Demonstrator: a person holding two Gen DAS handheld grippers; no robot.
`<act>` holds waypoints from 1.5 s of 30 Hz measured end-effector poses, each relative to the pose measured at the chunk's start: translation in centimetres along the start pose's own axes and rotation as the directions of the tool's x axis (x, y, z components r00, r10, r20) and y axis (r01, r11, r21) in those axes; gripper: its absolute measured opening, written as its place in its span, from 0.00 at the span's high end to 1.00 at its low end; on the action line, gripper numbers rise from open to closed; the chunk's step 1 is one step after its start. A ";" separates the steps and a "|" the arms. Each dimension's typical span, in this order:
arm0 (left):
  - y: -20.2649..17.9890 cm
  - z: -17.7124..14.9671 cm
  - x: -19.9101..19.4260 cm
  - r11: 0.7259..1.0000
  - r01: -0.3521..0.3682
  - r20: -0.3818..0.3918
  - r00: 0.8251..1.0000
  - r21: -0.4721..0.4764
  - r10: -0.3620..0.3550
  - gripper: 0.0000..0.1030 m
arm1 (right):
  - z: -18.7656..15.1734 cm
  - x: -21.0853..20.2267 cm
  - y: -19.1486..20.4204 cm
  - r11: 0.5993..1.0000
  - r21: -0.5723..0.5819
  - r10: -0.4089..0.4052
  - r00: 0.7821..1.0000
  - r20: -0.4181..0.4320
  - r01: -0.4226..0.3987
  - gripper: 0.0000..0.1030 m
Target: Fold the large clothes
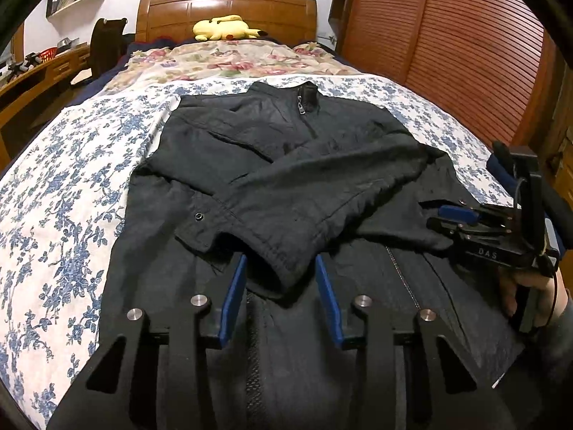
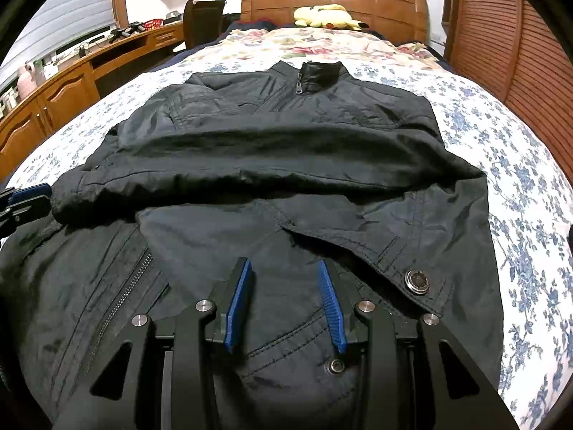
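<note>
A black zip jacket lies face up on the bed, collar toward the headboard, both sleeves folded across its chest. My left gripper is open, its blue pads either side of a sleeve cuff without closing on it. My right gripper is open and empty, low over the jacket's lower front near a snap button. The right gripper also shows at the right of the left wrist view, and the left gripper at the left edge of the right wrist view.
The bed has a blue-flowered sheet and a floral quilt farther up. A yellow plush toy lies by the wooden headboard. A wooden desk stands left, a slatted wardrobe right.
</note>
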State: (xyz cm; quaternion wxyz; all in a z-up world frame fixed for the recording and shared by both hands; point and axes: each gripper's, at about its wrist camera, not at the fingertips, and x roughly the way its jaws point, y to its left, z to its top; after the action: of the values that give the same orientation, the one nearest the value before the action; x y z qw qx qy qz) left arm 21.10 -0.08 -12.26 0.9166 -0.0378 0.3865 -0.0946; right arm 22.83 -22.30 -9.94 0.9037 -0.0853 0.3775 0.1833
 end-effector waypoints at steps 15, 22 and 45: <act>-2.3 -0.1 -3.5 0.994 0.075 0.079 0.994 0.081 -0.081 0.98 | 0.7 -0.5 -0.7 1.000 0.028 0.013 1.000 0.028 -0.014 0.61; -1.5 -0.8 -3.4 0.995 0.079 0.060 0.995 0.068 -0.083 0.98 | 1.0 -0.4 -0.5 0.999 0.042 0.026 0.999 0.043 -0.027 0.61; 4.0 -0.6 -6.5 1.000 -0.011 0.158 0.987 -0.001 0.011 0.28 | 7.9 7.0 3.2 0.995 -0.048 0.083 0.993 -0.085 -0.088 0.60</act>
State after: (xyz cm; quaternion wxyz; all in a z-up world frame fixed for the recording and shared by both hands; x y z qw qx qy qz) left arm 16.81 5.20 -8.66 0.9448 -0.0433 0.3131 -0.0863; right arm 31.20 -15.15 -9.45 0.8761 -0.0999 0.4131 0.2278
